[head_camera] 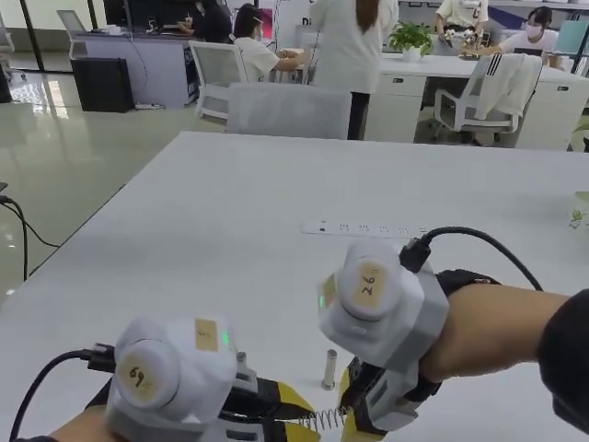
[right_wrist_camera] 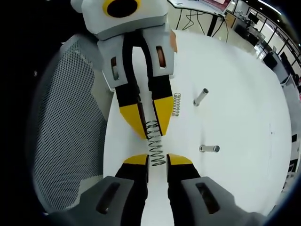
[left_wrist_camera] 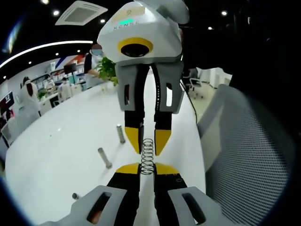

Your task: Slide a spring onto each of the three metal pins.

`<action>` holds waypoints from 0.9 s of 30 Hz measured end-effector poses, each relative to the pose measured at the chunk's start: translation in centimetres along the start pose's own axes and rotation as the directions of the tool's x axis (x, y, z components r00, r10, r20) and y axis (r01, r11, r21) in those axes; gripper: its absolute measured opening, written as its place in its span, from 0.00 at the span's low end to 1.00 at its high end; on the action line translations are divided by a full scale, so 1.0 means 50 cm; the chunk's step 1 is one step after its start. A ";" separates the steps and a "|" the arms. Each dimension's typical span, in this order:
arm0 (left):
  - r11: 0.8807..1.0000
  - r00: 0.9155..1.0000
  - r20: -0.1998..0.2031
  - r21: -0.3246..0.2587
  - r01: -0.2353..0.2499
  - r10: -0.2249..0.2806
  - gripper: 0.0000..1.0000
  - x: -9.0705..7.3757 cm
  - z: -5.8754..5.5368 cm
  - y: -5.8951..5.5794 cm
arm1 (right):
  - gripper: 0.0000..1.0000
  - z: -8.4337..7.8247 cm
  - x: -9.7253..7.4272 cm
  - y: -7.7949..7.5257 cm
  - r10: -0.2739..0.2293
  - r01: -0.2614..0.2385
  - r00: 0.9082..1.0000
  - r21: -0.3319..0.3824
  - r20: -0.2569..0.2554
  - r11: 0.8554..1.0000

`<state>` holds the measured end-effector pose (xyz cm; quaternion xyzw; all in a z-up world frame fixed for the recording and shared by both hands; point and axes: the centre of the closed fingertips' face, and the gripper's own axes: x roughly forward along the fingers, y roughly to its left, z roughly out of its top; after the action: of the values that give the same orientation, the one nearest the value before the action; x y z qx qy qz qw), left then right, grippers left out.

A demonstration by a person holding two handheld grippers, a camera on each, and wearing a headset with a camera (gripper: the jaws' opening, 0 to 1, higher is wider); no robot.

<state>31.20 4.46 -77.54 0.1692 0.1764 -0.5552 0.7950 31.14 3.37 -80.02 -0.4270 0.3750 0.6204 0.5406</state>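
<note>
Your left gripper (left_wrist_camera: 146, 169) had its fingertips (left_wrist_camera: 127, 168) pressed onto one end of a spring (left_wrist_camera: 147, 153). Your right gripper (right_wrist_camera: 158, 161) pinched the other end, so the coil spanned the gap between the two over the table (head_camera: 230, 212). Beyond the tips a second spring (right_wrist_camera: 177, 103) lay loose near the metal pins (right_wrist_camera: 201, 97), and those in sight looked bare. By my reading you were at the first threading. Next, one gripper would need to let go so the free end could be lined up over the upright pin (head_camera: 329, 368).
</note>
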 end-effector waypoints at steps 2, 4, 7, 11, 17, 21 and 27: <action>1.000 1.000 0.002 0.002 0.000 0.000 0.02 0.000 0.002 0.000 | 0.12 -0.001 0.001 0.001 0.002 -0.002 1.000 0.005 0.004 1.000; 1.000 1.000 0.005 0.004 0.001 -0.001 0.02 0.001 0.004 -0.001 | 0.11 -0.003 0.003 0.004 0.006 -0.007 1.000 0.011 0.005 1.000; 1.000 1.000 0.005 0.004 0.003 -0.003 0.02 0.002 0.004 -0.002 | 0.09 -0.004 0.001 0.003 0.000 0.000 1.000 0.004 0.005 1.000; 1.000 1.000 0.004 0.002 0.001 -0.001 0.02 0.002 0.003 -0.001 | 0.09 0.001 -0.006 0.001 -0.007 0.007 1.000 0.003 0.014 1.000; 1.000 1.000 0.001 -0.006 -0.002 0.002 0.02 0.002 0.000 0.001 | 0.08 0.020 -0.028 0.000 -0.016 0.016 0.999 0.001 0.043 1.000; 1.000 1.000 0.001 -0.008 -0.003 0.003 0.02 0.003 0.000 0.001 | 0.09 0.038 -0.041 0.001 -0.014 0.014 0.997 0.005 0.079 1.000; 1.000 1.000 -0.002 -0.008 0.000 0.000 0.02 0.004 -0.002 -0.001 | 0.08 0.058 -0.048 0.007 -0.011 0.012 0.994 -0.007 0.104 1.000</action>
<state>31.23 4.33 -77.73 0.1665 0.1792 -0.5545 0.7954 30.56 5.18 -76.75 -0.3981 0.3415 0.6401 0.5614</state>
